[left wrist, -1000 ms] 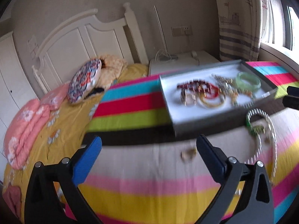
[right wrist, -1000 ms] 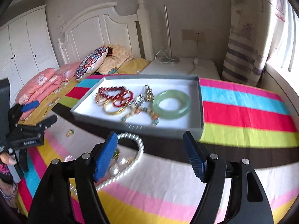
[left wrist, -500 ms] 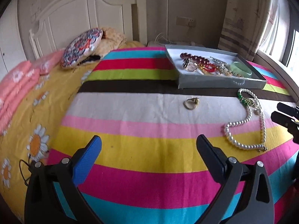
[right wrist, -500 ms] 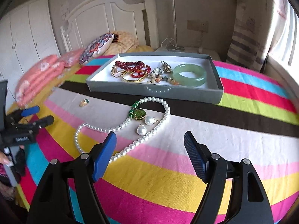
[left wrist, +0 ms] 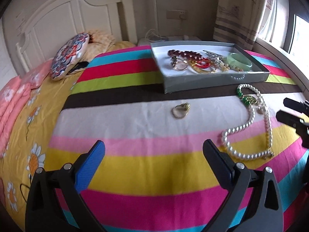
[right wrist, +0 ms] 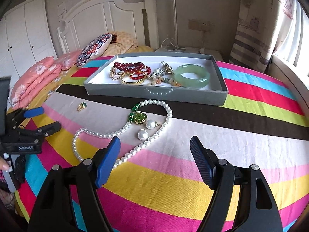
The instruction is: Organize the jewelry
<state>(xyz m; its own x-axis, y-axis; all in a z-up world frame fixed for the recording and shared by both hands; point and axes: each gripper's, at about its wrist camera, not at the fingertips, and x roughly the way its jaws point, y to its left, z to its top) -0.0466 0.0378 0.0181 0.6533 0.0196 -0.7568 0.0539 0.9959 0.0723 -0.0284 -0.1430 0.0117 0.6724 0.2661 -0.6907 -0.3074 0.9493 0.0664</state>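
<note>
From the left wrist, the right gripper is cut off at the edge; the left gripper gapes wide and empty, short of the gold ring on the striped bed. From the right wrist, the right gripper stands wide and empty over the pearl necklace, with the grey tray beyond, holding the bangles.
</note>
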